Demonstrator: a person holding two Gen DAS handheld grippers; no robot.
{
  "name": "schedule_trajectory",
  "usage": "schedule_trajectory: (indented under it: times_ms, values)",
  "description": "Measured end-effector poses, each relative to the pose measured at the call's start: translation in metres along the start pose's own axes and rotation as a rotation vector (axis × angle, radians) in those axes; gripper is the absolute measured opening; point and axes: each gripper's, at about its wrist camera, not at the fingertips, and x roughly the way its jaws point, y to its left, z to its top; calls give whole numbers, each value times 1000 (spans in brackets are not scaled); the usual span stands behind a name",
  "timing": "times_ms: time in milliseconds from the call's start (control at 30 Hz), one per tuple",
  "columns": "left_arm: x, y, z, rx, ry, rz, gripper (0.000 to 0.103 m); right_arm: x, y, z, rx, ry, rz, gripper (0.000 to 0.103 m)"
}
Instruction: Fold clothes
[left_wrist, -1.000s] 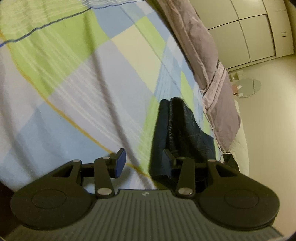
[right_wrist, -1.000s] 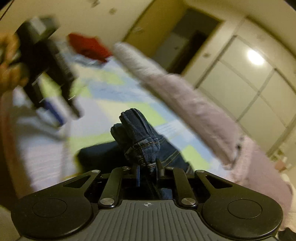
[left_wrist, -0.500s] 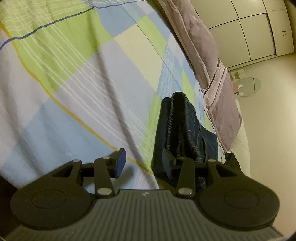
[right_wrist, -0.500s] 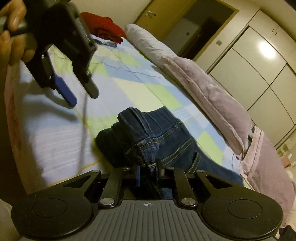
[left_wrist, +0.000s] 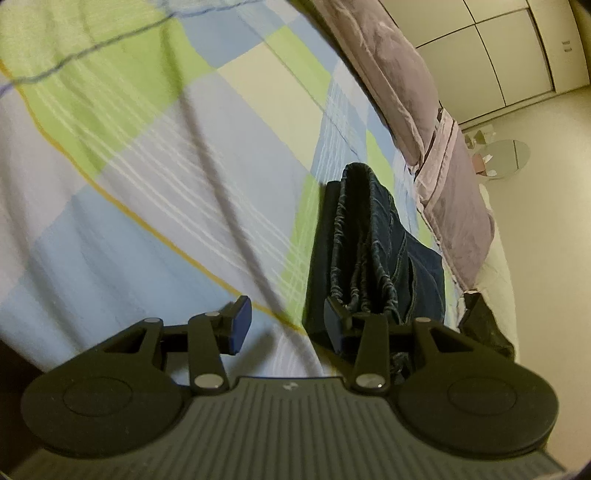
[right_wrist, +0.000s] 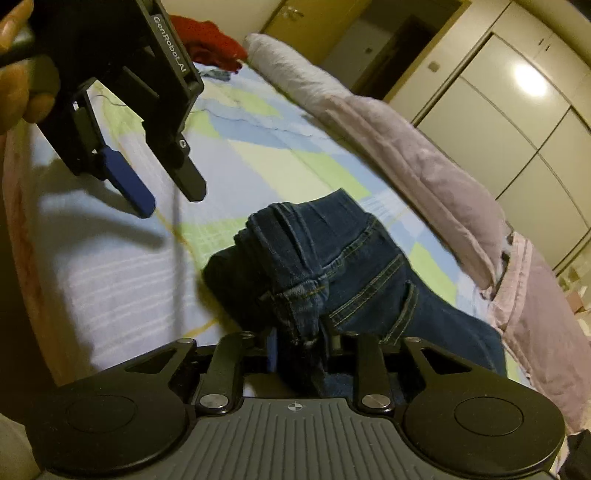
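L gripper (right_wrist: 170, 199) hovers above bedsheet (left_wrist: 155, 192), jaws wide, empty. R gripper (right_wrist: 299, 339) pinches bunched jeans (right_wrist: 332, 258), probably at waistband; jeans run lengthwise away.

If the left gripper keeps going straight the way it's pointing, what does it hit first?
Most likely the checked bedsheet: the open left gripper points down onto bare sheet, with the jeans just off its right finger. Depth is hard to judge.
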Motion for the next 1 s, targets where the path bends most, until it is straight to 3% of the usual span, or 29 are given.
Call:
schedule_trajectory:
  times_ms: [100,167,233,300,400,500,600,633,700,800,933,1000]
  values:
    - [-9,-21,-1,103,-37,23,36,-22,-17,-4,145,-69,22,30]
    - [-14,-40,-3,195,-59,12,28,-39,-33,-13,262,-94,-3,30]
    - [-16,-63,-7,295,-74,-10,13,-52,-52,-26,392,-100,-39,30]
    - [-13,-86,-13,395,-88,-21,12,-60,-75,-42,545,-81,-86,30]
    - [-4,-117,-24,531,-94,-12,12,-71,-107,-63,752,-102,-64,30]
    - [15,-134,-39,659,-65,47,12,-73,-123,-72,844,-91,-90,30]
    - [45,-128,-57,777,-60,216,13,-68,-130,-80,881,-45,-136,30]
    - [54,-122,-62,801,-69,232,13,-59,-128,-84,868,0,-144,30]
    - [59,-114,-69,815,-100,226,13,-37,-120,-94,843,81,-142,30]
    - [58,-117,-72,840,-105,240,13,-29,-117,-102,859,59,-147,30]
    - [45,-120,-52,743,-104,194,8,-34,-129,-93,872,96,-121,30]
    - [39,-127,-36,713,-135,151,8,-39,-137,-87,878,71,-132,30]
